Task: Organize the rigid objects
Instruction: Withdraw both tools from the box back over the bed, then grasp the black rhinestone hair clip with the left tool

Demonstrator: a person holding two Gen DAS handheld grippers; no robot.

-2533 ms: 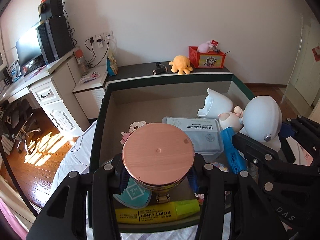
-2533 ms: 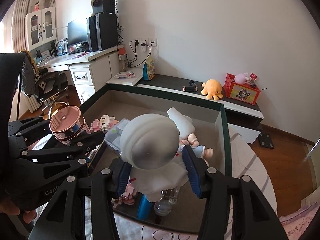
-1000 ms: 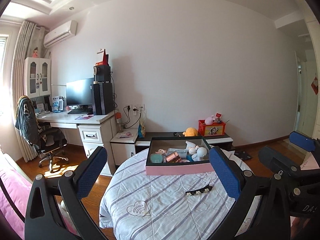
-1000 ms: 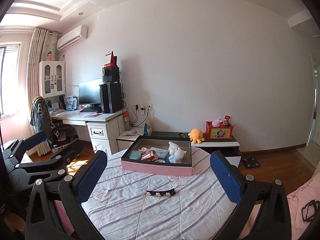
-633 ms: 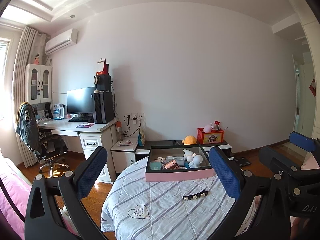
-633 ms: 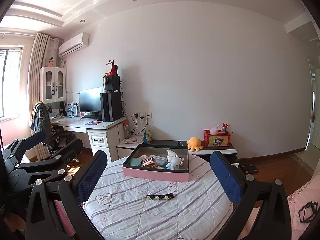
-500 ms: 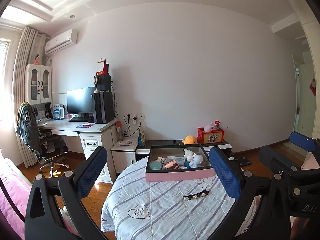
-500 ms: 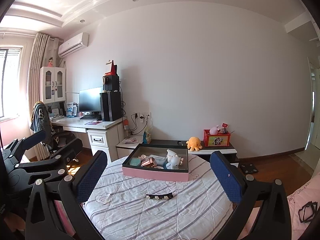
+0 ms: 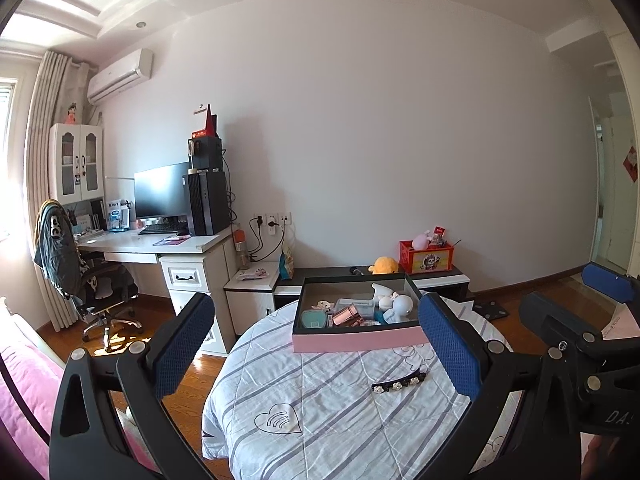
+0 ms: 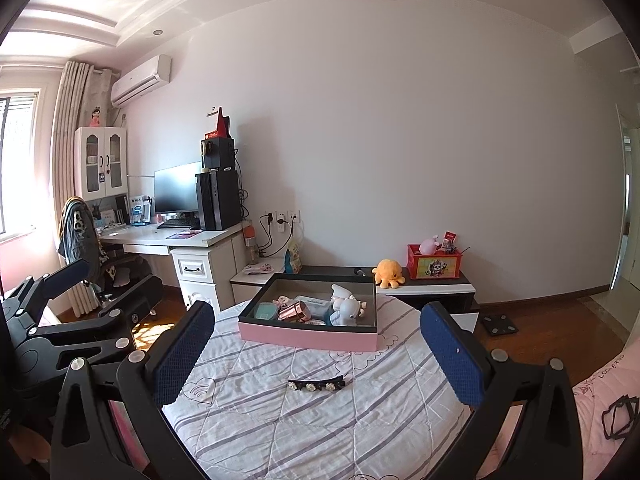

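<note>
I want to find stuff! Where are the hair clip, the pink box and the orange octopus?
hair clip (image 10: 316,384), right wrist view, on its middle flower.
pink box (image 10: 308,337), right wrist view, on its front wall.
orange octopus (image 10: 389,270), right wrist view, on its head.

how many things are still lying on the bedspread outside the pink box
1. A black hair clip with small white flowers lies alone on the striped bedspread, in front of the pink box. Both claws hang open and empty. The claws' fingers may hide something near the bottom edge.

box (image 9: 356,339) contents too small to identify; hair clip (image 9: 398,383) detail unclear.
</note>
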